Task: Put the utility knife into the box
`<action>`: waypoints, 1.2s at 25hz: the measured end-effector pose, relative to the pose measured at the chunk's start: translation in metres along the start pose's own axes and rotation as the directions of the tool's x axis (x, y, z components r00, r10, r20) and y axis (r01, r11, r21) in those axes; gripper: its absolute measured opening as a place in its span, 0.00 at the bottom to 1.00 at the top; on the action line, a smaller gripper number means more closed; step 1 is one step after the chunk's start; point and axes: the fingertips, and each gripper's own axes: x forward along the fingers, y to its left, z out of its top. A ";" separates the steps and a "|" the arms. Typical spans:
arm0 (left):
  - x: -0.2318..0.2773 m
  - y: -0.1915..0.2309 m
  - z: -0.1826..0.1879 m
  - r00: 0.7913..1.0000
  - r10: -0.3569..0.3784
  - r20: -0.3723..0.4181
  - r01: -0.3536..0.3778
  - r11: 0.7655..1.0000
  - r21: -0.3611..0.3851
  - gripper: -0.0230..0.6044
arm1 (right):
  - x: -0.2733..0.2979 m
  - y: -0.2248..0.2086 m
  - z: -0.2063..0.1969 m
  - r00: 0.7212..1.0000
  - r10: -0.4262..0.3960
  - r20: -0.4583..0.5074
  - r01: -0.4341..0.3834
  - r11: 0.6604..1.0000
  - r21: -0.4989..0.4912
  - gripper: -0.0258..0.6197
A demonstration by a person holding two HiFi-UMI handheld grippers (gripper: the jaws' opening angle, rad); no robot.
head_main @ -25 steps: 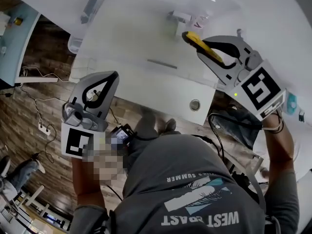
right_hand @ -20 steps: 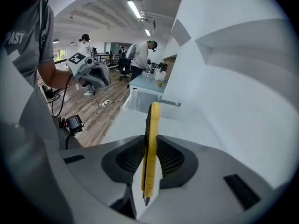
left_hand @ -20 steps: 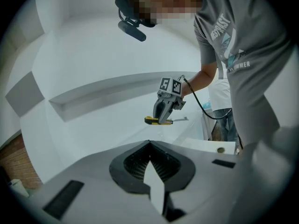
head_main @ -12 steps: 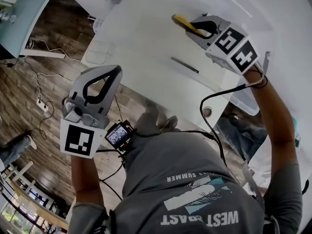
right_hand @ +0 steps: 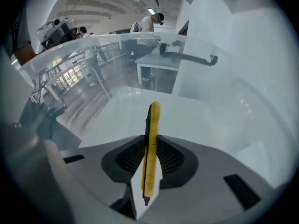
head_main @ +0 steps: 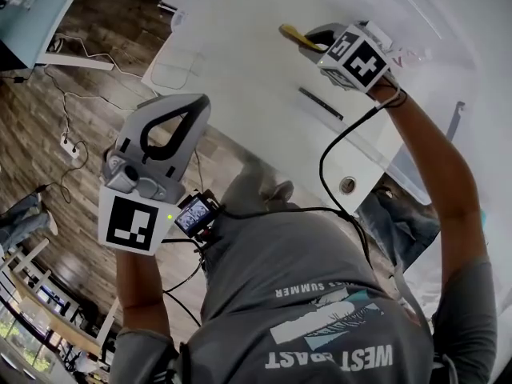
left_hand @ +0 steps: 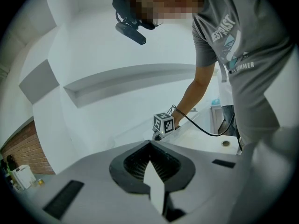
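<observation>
Our right tool (right_hand: pixel 150 138) is clamped on the knife (right_hand: pixel 152 148). Its jaws stand narrow on the yellow handle, and the knife's long axis runs straight along them, with the front end sticking out past the tips. In the right gripper view the box (right_hand: pixel 117 41) lies dead ahead of that end: its clear wall and rim arc across above the knife, with a pale bottom spread below. We judge the knife is aimed steeply down into the opening, though we cannot tell whether its end has crossed the rim. So the coming move turns on keeping the knife in line with the jaws and lowering it along that axis until it is over the bottom before letting go. In the head view the right tool (head_main: pixel 308 38) reaches far out over the worktop (head_main: pixel 240 78). Our left tool (head_main: pixel 200 102) hangs well apart at the near edge, jaws together on nothing, so the right hand is plainly the nearer.
</observation>
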 end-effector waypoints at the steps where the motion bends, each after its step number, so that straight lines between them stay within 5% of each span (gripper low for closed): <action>1: 0.000 0.000 -0.001 1.000 0.001 -0.003 -0.001 1.000 -0.003 0.05 | 0.007 0.000 -0.001 1.000 0.009 -0.004 -0.009 1.000 0.002 0.18; 18: 0.000 -0.004 -0.006 1.000 -0.002 -0.016 0.002 1.000 -0.009 0.05 | 0.098 0.023 -0.030 0.985 0.132 -0.114 -0.130 0.991 0.019 0.18; 30: -0.006 -0.010 0.000 1.000 -0.005 -0.003 0.005 1.000 0.010 0.05 | 0.095 0.034 -0.037 0.987 0.112 -0.118 -0.116 0.993 -0.028 0.22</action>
